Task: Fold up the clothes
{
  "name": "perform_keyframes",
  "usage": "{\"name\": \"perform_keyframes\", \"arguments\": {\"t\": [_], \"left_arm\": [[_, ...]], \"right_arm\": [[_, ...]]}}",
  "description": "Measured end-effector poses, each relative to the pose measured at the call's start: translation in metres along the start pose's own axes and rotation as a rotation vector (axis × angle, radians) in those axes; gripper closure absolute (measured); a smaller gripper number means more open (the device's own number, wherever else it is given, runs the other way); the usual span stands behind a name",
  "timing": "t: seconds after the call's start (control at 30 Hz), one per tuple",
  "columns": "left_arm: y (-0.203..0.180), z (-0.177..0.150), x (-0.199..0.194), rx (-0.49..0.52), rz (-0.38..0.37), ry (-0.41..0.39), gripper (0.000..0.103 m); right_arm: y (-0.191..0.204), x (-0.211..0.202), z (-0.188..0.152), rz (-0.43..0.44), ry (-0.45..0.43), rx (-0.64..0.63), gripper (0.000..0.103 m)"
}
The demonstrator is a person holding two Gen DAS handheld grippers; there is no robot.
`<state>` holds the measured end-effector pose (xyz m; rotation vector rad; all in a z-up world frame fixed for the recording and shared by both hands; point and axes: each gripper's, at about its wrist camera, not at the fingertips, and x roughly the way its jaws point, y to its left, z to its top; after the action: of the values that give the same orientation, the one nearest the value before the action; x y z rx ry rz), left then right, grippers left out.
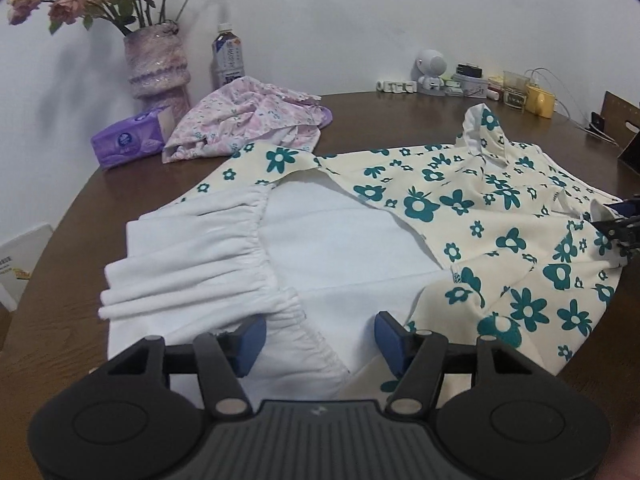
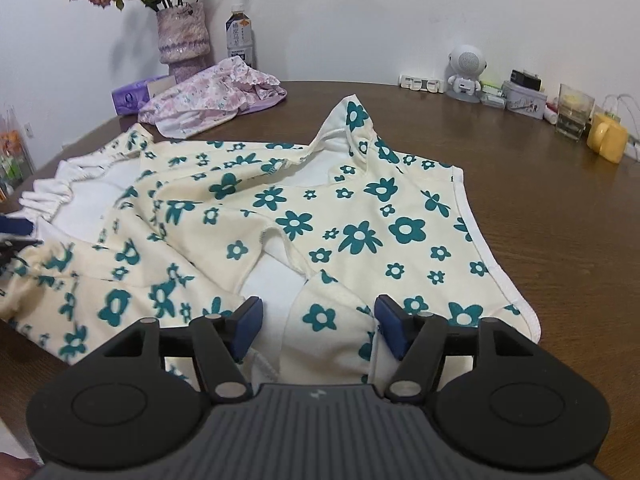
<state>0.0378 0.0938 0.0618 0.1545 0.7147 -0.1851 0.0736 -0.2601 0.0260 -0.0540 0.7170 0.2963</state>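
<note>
A cream garment with teal flowers [image 1: 500,216] lies spread on the brown table [image 1: 360,120], its white lining and gathered elastic waist [image 1: 224,248] turned up on the left. My left gripper [image 1: 320,340] hovers low over the white waist edge, jaws open, white cloth lying between the blue pads [image 1: 252,340] without being pinched. In the right wrist view the same garment [image 2: 360,216] fills the middle. My right gripper [image 2: 319,326] stands open astride a raised floral fold [image 2: 324,320] at the near edge. The right gripper's tip [image 1: 622,228] shows at the far right of the left wrist view.
A crumpled pink floral garment [image 1: 248,120], a purple tissue pack [image 1: 128,140], a vase of dried roses [image 1: 158,64] and a drink bottle [image 1: 228,56] stand at the back left. A white robot-shaped speaker [image 2: 466,72], tins, a glass and a yellow object [image 2: 606,138] line the back right.
</note>
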Motion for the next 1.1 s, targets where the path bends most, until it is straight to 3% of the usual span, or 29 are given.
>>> {"name": "perform_keyframes", "arguments": {"t": [0.13, 0.17, 0.2, 0.3, 0.37, 0.53, 0.8, 0.9, 0.97, 1.1], "left_arm": [[-0.01, -0.006, -0.029, -0.011, 0.002, -0.069, 0.038], [-0.013, -0.008, -0.037, -0.012, 0.01, -0.091, 0.031], [-0.016, -0.01, -0.043, -0.017, 0.029, -0.106, 0.026], [-0.021, -0.017, -0.054, -0.061, 0.1, -0.144, 0.023], [-0.021, -0.021, -0.057, -0.121, 0.107, -0.163, 0.02], [-0.029, -0.026, -0.059, -0.215, 0.049, -0.193, 0.014], [-0.057, -0.027, -0.068, -0.151, -0.037, -0.204, 0.014], [-0.063, -0.032, -0.071, -0.105, -0.033, -0.186, 0.016], [-0.061, -0.038, -0.071, -0.092, -0.017, -0.164, 0.018], [-0.053, -0.047, -0.063, -0.09, 0.006, -0.121, 0.032]], "right_arm": [[-0.006, -0.02, -0.002, -0.005, -0.047, 0.021, 0.039], [-0.008, -0.024, -0.003, -0.013, -0.057, 0.025, 0.039], [-0.01, -0.029, -0.003, -0.02, -0.067, 0.03, 0.039], [-0.018, -0.034, -0.008, -0.022, -0.081, 0.069, 0.036], [-0.021, -0.034, -0.012, -0.008, -0.078, 0.093, 0.036], [-0.015, -0.038, -0.022, 0.004, -0.085, 0.078, 0.029], [-0.011, -0.06, -0.034, 0.006, -0.13, 0.069, 0.027], [-0.011, -0.067, -0.035, 0.027, -0.138, 0.055, 0.036], [-0.007, -0.069, -0.034, 0.064, -0.136, 0.032, 0.049], [0.006, -0.065, -0.029, 0.118, -0.144, -0.03, 0.061]]}}
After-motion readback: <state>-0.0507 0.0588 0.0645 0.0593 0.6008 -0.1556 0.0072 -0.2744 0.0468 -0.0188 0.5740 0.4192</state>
